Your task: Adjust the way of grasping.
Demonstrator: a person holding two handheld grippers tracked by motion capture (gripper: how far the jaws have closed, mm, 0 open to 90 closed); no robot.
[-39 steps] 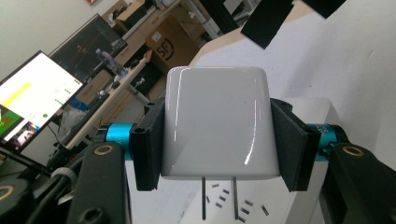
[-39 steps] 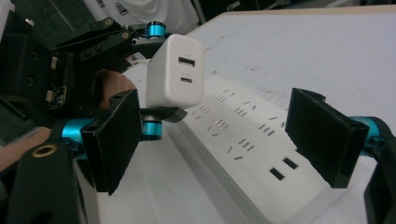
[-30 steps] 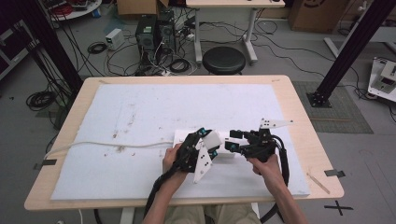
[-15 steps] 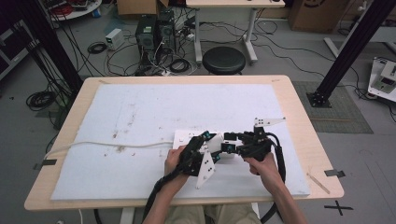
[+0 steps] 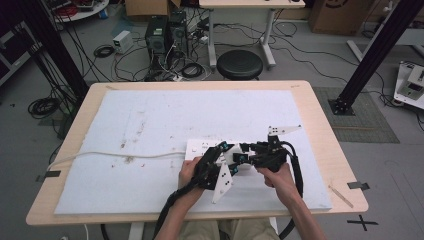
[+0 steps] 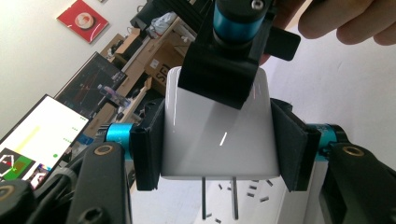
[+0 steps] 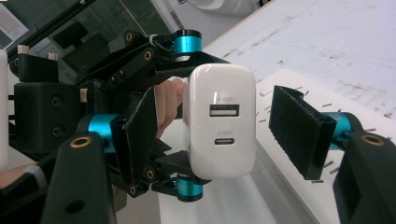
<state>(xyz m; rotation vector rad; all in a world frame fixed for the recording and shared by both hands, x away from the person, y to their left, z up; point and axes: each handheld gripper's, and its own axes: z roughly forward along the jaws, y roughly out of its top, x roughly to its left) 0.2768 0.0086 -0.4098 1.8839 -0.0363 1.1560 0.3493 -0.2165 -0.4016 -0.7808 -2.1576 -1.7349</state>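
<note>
Both hand-held grippers meet at one charger (image 7: 219, 121) — left (image 6: 219, 140) pinching it, right (image 7: 219, 135) spread, closing — a skewed bite could twist it loose.

hidden: right gripper (image 6: 240, 44) is covering the white charger's (image 6: 217, 135) top edge | cut off: prongs (image 6: 219, 198) are running off the bottom edge | too small: port labels (image 7: 224, 99) are staying unreadable

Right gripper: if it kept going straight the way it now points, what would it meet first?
Most likely the white charger, port face toward it, already between the right gripper's open fingers, which have just been closing. The left gripper holds it; depth is unclear.
</note>
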